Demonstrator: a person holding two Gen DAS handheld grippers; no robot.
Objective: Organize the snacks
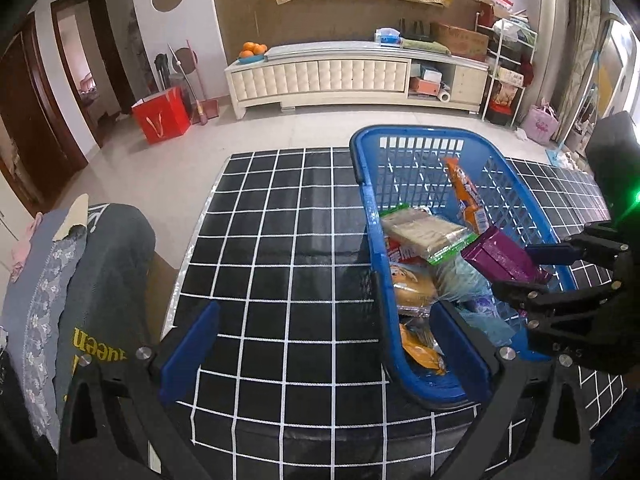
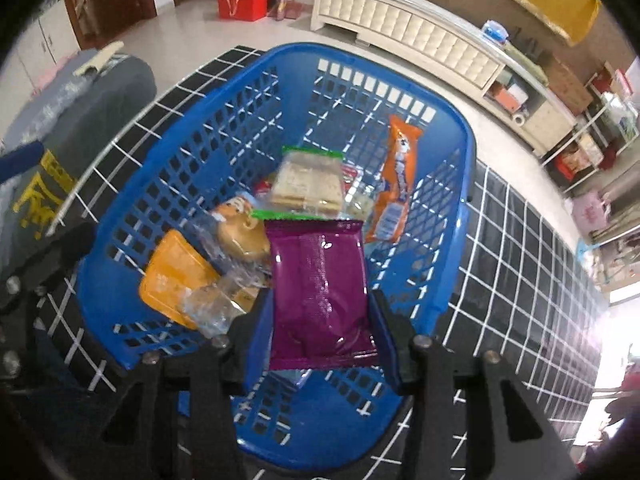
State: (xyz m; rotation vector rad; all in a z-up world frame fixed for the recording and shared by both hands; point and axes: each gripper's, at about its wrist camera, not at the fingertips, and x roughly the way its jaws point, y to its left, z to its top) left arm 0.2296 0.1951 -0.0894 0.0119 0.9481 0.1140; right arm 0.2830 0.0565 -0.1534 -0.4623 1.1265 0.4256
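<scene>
A blue plastic basket [image 1: 362,168] [image 2: 168,152] stands on the black grid-pattern table. It holds several snacks: a clear green-edged cracker pack [image 2: 306,184] [image 1: 428,234], an orange wafer pack [image 2: 396,176] [image 1: 466,194] leaning on the far wall, a bun [image 2: 244,232] and a flat orange packet [image 2: 176,276]. My right gripper [image 2: 320,332] [image 1: 520,268] is shut on a purple snack packet [image 2: 318,292] [image 1: 502,258], held over the basket's near side. My left gripper [image 1: 324,352] is open and empty, low over the table, its right finger at the basket's near left wall.
A chair draped with grey clothes [image 1: 92,280] [image 2: 52,132] stands left of the table [image 1: 280,240]. Across the tiled floor are a white cabinet [image 1: 320,76] with oranges [image 1: 253,49], a red bag [image 1: 160,118] and a shelf rack [image 1: 506,76].
</scene>
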